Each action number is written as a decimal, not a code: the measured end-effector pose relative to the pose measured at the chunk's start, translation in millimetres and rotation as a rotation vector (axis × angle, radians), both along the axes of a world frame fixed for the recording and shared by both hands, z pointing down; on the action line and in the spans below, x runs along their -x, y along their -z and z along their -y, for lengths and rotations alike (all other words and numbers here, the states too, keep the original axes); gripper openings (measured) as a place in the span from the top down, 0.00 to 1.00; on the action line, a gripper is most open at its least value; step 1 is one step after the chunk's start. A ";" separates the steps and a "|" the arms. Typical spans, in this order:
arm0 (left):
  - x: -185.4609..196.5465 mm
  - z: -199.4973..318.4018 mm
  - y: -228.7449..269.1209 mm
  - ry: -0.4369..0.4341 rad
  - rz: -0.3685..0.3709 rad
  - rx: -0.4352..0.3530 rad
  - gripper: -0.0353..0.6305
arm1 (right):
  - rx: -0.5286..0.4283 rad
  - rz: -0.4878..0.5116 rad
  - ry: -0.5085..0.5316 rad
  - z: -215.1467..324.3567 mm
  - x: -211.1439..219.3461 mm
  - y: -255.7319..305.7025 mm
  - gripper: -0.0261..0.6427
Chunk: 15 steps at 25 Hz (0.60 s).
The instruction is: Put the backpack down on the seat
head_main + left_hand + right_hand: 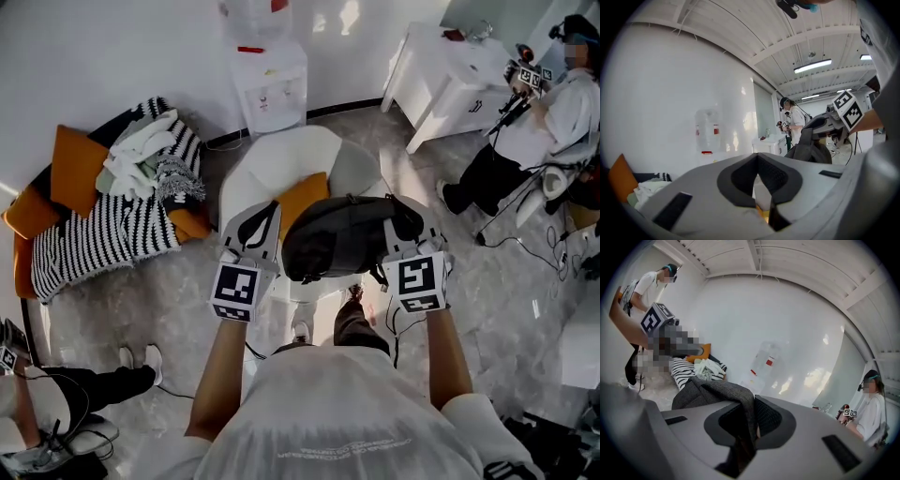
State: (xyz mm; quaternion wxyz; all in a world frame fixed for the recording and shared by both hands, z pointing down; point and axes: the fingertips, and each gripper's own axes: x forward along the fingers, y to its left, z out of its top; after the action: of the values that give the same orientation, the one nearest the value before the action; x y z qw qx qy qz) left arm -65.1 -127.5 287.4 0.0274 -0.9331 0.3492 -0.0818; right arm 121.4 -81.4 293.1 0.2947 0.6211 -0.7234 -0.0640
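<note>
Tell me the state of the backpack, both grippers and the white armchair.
backpack: held up over the armchair, not yet set down.
right gripper: shut on the backpack's fabric.
left gripper: jaws together, nothing seen between them.
white armchair: seat unoccupied except for an orange cushion.

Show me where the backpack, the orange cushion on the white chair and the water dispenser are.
backpack (342, 239): head view, middle of its dark body.
orange cushion (304, 199): head view, its visible face left of the backpack.
water dispenser (272, 94): head view, its white cabinet body.
</note>
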 end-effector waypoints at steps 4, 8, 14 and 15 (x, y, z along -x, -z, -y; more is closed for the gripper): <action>-11.8 19.5 -10.6 0.031 0.016 0.019 0.94 | 0.033 0.000 0.041 23.2 -9.9 -15.1 0.91; -20.0 39.0 -20.6 0.071 0.024 0.043 0.94 | 0.065 0.002 0.083 47.7 -20.0 -28.3 0.91; -32.8 59.8 -43.6 0.121 0.060 0.127 0.94 | 0.117 -0.010 0.165 76.6 -34.1 -57.7 0.91; -34.6 63.5 -47.2 0.132 0.062 0.138 0.94 | 0.125 -0.012 0.182 81.7 -36.0 -62.4 0.91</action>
State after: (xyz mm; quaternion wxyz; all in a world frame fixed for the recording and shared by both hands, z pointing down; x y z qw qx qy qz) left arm -30.5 -191.1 334.6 -0.0314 -0.9048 0.4023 -0.1362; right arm 157.4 -163.0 355.5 0.3301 0.5328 -0.7777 -0.0489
